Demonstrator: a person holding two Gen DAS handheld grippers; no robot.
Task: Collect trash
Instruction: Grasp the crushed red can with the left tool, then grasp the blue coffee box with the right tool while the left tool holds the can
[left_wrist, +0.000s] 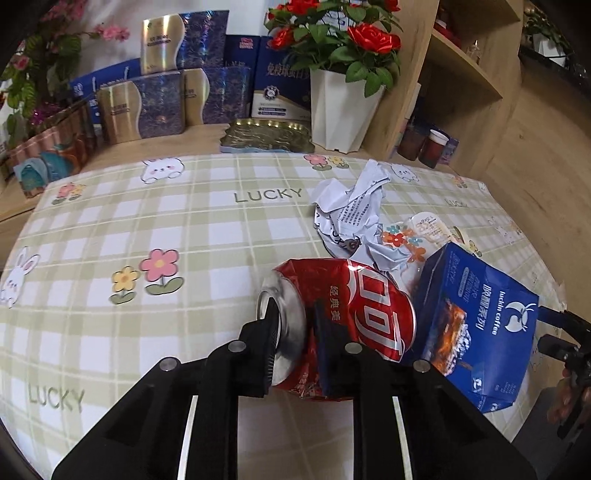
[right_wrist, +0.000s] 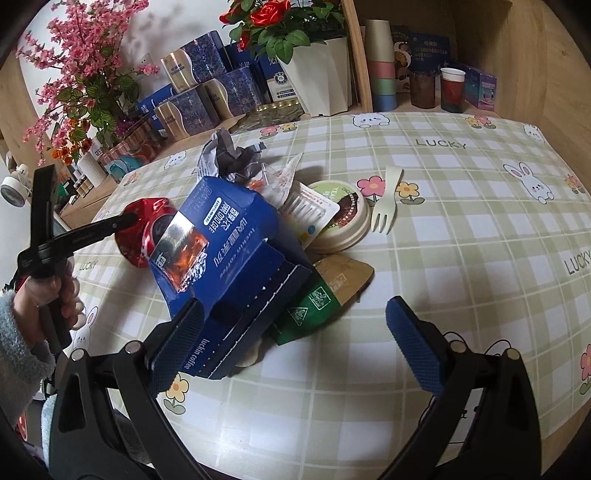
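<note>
Left wrist view, nearest item: a crushed red soda can (left_wrist: 343, 325), lying on its side on the checked cloth of the table (left_wrist: 147, 236), is seen clamped between the fingers (left_wrist: 266, 354) of the left gripper (left_wrist: 295, 354), one pad set against the silver base rim, the other pressed into the dented red wall. The can is judged light, thin-walled and already buckled; the printed wall is slippery and likely to give further, so the stiffer rim end is taken as the sounder place for a hold. Just beside the can, on its right, a blue coffee carton (left_wrist: 476, 332) is recorded: light card, torn open, easily flattened, best taken across a folded edge. Right wrist view: the right gripper (right_wrist: 295, 347) is held with its fingers wide apart and nothing pressed between them, the left pad beside the carton's near flap. Beyond the carton, a green and brown paper pouch (right_wrist: 325, 295) is noted, soft and flat, then a round lidded paper bowl (right_wrist: 343, 218) and a pale disposable fork (right_wrist: 386, 206) just beside it, both light, the fork thin and hard to pinch off the cloth. Farthest of the heap, crumpled printed paper (left_wrist: 351, 206) is listed: very light, springy, graspable anywhere.
</note>
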